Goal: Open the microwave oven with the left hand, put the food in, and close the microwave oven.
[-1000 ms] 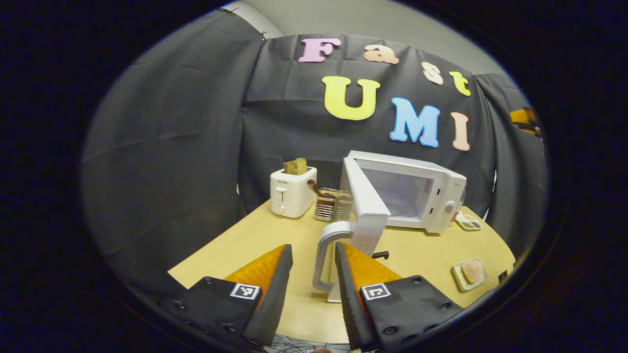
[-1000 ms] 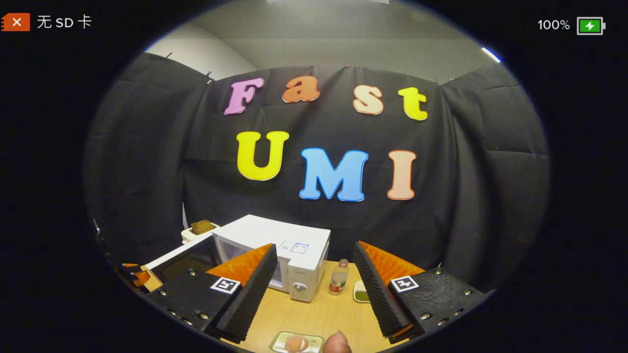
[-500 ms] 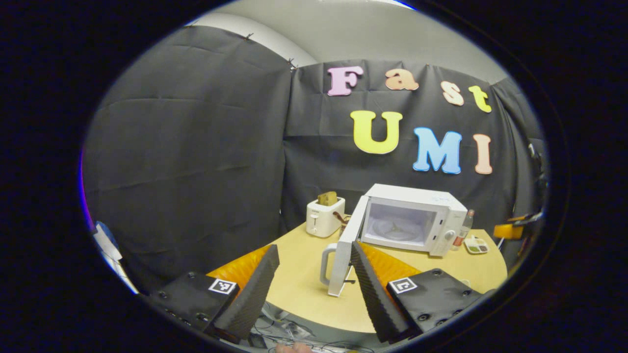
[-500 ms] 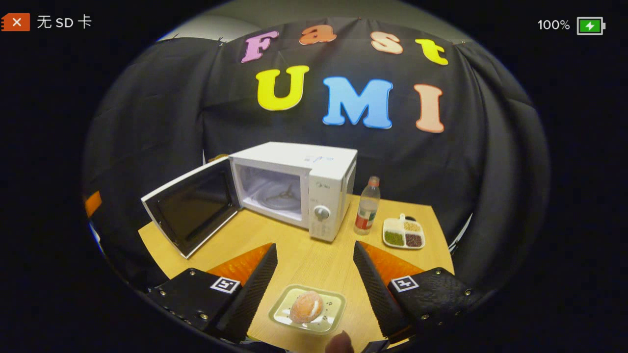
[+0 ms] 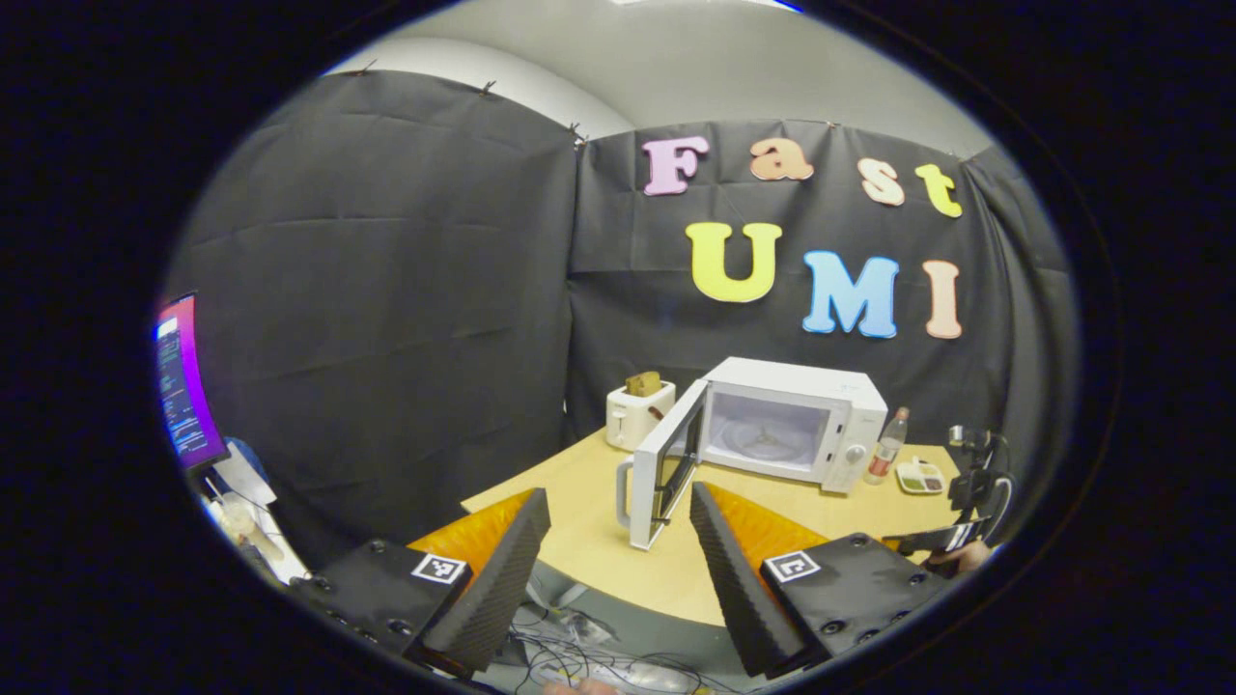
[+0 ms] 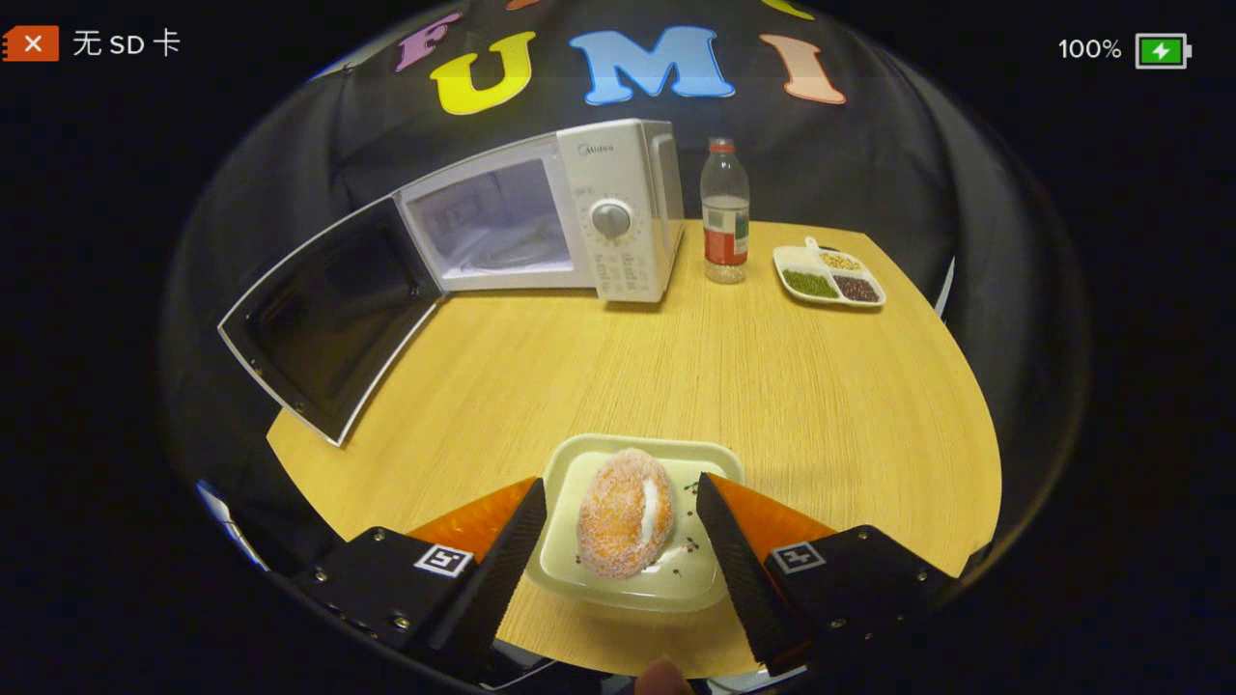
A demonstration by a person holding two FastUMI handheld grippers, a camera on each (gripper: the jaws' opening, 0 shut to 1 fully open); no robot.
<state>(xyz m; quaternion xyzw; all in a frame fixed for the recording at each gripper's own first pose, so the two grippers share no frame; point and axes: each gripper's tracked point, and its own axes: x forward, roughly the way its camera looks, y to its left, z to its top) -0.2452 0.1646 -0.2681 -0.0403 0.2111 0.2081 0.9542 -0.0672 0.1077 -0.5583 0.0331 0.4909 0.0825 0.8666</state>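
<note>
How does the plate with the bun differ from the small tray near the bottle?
The plate holds one sugared bun in a single well; the tray is split into compartments of green, brown and pale bits. The plate lies at the table's near edge between the open right gripper's fingers; the tray lies far back, beside the bottle. Both are pale and shallow.

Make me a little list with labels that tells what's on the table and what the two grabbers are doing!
microwave: on the table, door swung wide open, nothing inside that I can see
food: a sugared bun on a small plate, near the table's front edge
right gripper: open, fingers on either side of the plate, not squeezing it
left gripper: open, holding nothing, pulled away from the door
bottle: standing upright beside the microwave
divided dish: next to the bottle
toaster: on the microwave's other side
</note>
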